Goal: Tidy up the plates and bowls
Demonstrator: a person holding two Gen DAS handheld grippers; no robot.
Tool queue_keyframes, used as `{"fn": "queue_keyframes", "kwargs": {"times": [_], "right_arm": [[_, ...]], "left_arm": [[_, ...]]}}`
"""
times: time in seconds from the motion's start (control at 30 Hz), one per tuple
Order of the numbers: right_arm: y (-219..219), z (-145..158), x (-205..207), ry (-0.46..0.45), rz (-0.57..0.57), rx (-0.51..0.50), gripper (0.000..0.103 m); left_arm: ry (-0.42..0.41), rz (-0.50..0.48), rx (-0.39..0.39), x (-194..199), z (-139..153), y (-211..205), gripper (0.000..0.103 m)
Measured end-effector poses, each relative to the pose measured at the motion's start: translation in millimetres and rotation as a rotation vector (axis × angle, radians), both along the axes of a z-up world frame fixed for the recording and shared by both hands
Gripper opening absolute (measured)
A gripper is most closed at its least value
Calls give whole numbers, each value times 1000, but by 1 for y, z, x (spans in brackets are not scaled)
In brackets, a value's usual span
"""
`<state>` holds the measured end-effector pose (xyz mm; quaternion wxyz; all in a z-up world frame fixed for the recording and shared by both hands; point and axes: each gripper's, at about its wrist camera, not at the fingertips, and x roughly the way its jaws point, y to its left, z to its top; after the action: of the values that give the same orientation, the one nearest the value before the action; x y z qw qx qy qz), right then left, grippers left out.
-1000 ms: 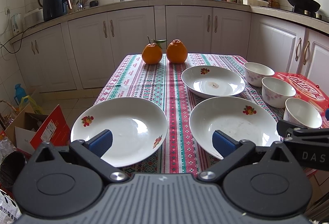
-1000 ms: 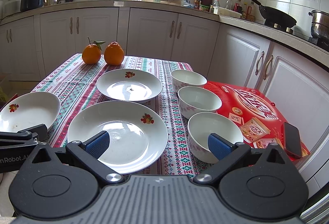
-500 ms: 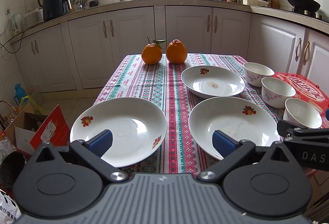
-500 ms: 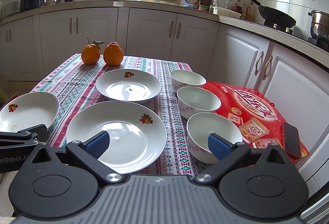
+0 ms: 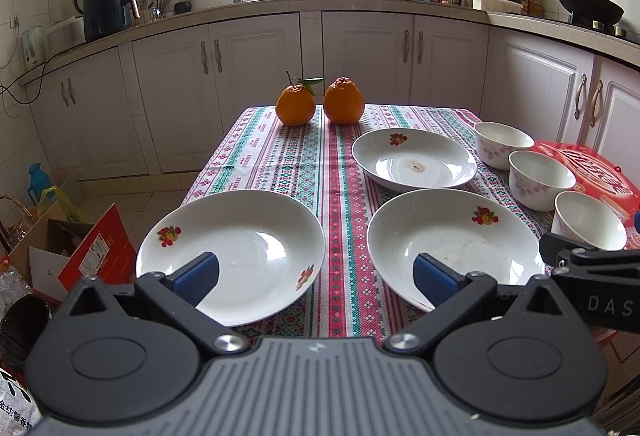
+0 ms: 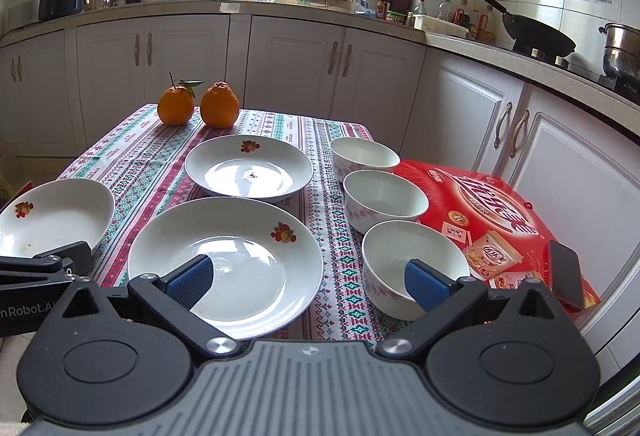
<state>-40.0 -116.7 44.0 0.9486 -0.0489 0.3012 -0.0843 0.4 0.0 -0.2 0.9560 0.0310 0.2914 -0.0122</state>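
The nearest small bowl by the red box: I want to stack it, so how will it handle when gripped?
The nearest small bowl looks glazed, so probably slippery and breakable. Its thin rim likely suits a pinch. It seems empty, so probably light.

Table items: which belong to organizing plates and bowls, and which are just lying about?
Job: near-left plate, near-right plate, far plate, three bowls.
Lying about: two oranges, red box, phone.

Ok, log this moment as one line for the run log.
stage: pre-grasp | left gripper: open, empty | right gripper: open, empty | plates: three, unstacked | bowls: three, unstacked
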Motion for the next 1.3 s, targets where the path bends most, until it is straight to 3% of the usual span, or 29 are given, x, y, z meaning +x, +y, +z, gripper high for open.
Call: {"fn": "queue_keyframes", "kwargs": {"times": [0.67,0.9,1.1,1.3], "right_arm": [[0,3,10,4,49,3,103],[-4,19,28,-42,164,61,103],[-2,36,51,-96,341,133,103],[18,33,76,-60,494,179,103]], "left_arm": [[-11,-29,-6,4,3,4,102],[-48,-52,25,9,6,18,102],[-84,-89,75,9,3,45,102],[7,-137,65,7,-22,77,102]]}}
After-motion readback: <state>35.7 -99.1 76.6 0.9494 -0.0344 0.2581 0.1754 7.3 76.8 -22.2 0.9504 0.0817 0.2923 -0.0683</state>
